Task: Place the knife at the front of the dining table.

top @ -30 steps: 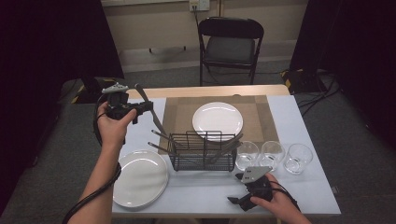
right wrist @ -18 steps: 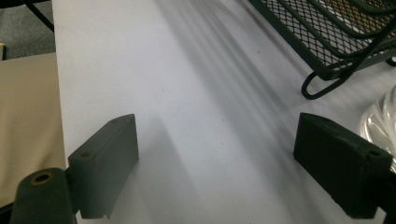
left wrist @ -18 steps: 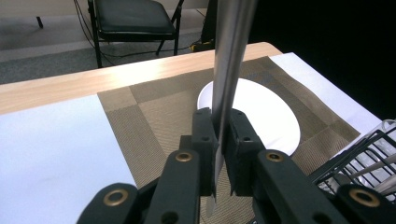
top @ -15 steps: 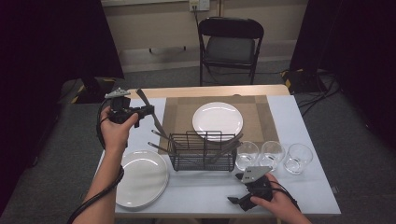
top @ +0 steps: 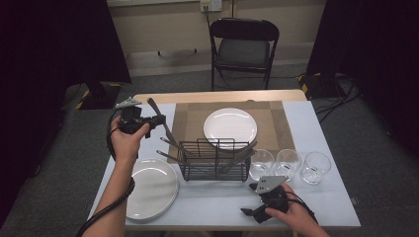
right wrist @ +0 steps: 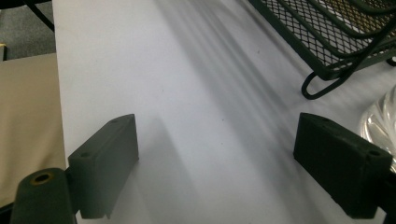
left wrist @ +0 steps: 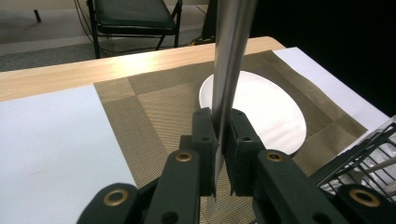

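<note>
Three glasses beside wire rack.

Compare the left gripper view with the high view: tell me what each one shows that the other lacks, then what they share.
Left gripper view alone: close up, the left gripper has its two black pads pressed flat against a metal utensil, whose handle rises out the top of the picture.

High view alone: the three glasses, the second plate near the table's front left, the right gripper low over the white table, and the person's forearms.

Both: the white plate on the woven placemat, the wire rack, the folding chair, and the held utensil.
</note>
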